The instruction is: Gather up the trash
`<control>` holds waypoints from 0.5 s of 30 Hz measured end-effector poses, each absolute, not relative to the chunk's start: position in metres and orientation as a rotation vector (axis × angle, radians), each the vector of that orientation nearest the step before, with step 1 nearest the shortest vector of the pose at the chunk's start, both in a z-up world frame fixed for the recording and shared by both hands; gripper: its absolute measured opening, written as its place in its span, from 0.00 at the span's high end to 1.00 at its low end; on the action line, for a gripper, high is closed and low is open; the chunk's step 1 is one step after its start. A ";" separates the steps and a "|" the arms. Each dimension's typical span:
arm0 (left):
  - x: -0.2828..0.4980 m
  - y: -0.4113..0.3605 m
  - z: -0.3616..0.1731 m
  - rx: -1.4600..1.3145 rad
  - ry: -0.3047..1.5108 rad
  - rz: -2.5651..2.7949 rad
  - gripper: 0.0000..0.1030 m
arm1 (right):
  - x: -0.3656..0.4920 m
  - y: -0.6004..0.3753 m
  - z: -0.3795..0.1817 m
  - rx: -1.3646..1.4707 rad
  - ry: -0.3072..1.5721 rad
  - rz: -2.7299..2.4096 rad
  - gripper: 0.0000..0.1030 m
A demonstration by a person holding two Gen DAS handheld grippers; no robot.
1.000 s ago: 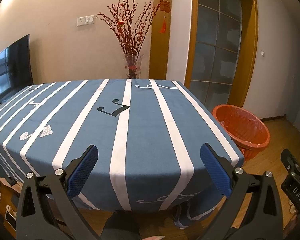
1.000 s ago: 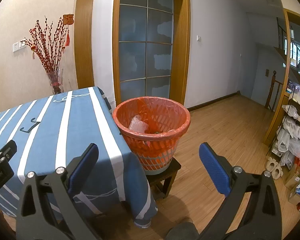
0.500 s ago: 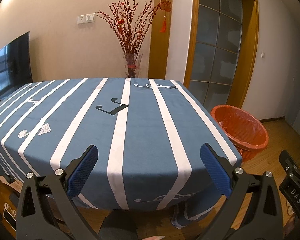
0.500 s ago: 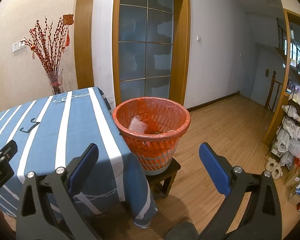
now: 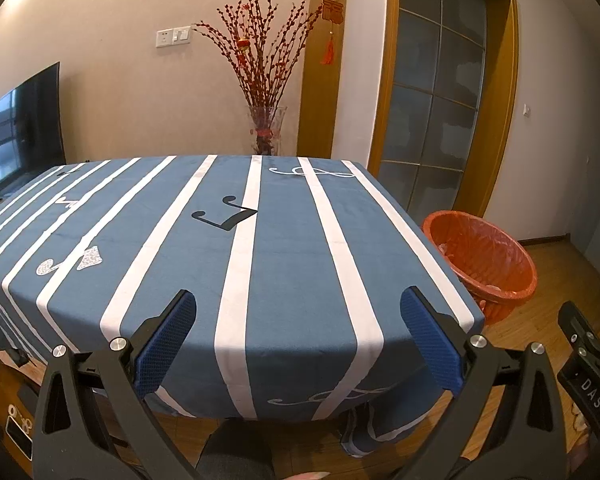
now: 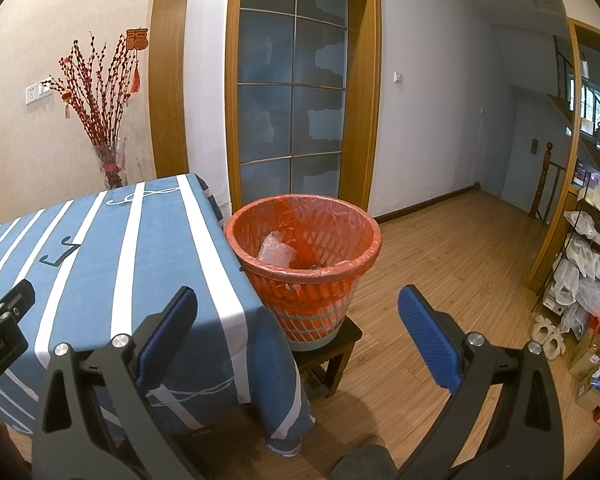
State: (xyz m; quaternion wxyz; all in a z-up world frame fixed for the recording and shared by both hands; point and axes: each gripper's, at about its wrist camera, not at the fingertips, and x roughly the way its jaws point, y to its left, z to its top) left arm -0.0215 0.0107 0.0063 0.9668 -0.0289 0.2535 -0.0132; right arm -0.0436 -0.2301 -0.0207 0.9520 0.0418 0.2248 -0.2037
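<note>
The room had beige walls, a wood-framed glass door [image 6: 292, 104] and a plank floor [image 6: 452, 264]. A table under a blue cloth with white stripes [image 5: 236, 248] filled most of the left wrist view, its top bare apart from the printed music notes. Behind its far edge stood a glass vase of red twigs [image 5: 266, 80], and a dark TV [image 5: 24, 128] sat off to the far left.

The left gripper [image 5: 298, 340] hung just off the near edge of the table with its blue pads spread wide, nothing between them. Ahead and to its right, past the table's right edge, sat the bin [image 5: 484, 260], an orange-lined basket.

The right gripper [image 6: 298, 336] was likewise released, jaws wide apart and empty. The bin [image 6: 304, 248] stood straight ahead of it, between the two pads as the camera saw it, but well clear of them. It rested on a small dark stool [image 6: 332, 352], just beside the table's corner, with the cloth [image 6: 132, 248] to the left of the claw. Inside the bin lay the trash [image 6: 276, 250], a crumpled clear piece against the left wall, with something small and dark beside it that I could not make out. Far right of the claw, a rack [image 6: 588, 248] held bags and bottles.
</note>
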 end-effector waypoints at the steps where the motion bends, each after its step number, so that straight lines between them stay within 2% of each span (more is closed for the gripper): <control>1: -0.022 0.011 0.006 -0.059 0.513 -0.027 0.03 | -0.044 -0.230 -0.021 0.085 0.457 -0.414 0.04; 15: -0.020 0.011 0.006 -0.054 0.515 -0.028 0.03 | -0.043 -0.233 -0.023 0.083 0.465 -0.408 0.04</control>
